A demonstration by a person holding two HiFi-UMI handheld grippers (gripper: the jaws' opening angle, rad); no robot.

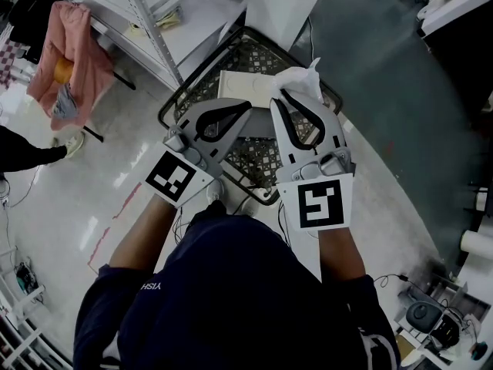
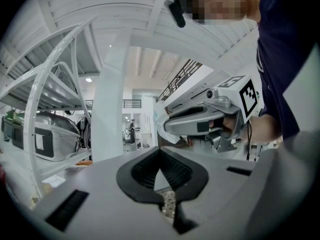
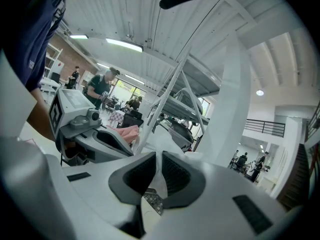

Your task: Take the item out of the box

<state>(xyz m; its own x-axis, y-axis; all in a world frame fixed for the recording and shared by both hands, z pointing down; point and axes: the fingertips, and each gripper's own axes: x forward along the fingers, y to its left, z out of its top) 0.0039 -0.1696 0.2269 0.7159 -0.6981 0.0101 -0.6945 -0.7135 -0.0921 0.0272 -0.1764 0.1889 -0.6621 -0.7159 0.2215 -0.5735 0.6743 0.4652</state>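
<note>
A flat white box [image 1: 240, 88] lies on a black wire-mesh stand [image 1: 254, 52] in the head view. My right gripper [image 1: 279, 95] hovers over the box's right side. It is shut on a crumpled white plastic bag [image 1: 299, 80] that sticks up past its tips. In the right gripper view the thin white bag [image 3: 159, 176] is pinched between the dark pads. My left gripper [image 1: 248, 105] is beside it, over the box's near edge. Its jaws meet at the tips with nothing between them [image 2: 160, 151]. The right gripper [image 2: 162, 127] with the bag [image 2: 159, 118] shows in the left gripper view.
A grey metal shelf upright [image 1: 154, 29] and a white panel [image 1: 283, 6] stand behind the mesh stand. A pink cloth [image 1: 73, 48] hangs at the far left. Another person's shoe [image 1: 73, 142] is on the pale floor at left. Equipment and cables sit at lower right [image 1: 431, 314].
</note>
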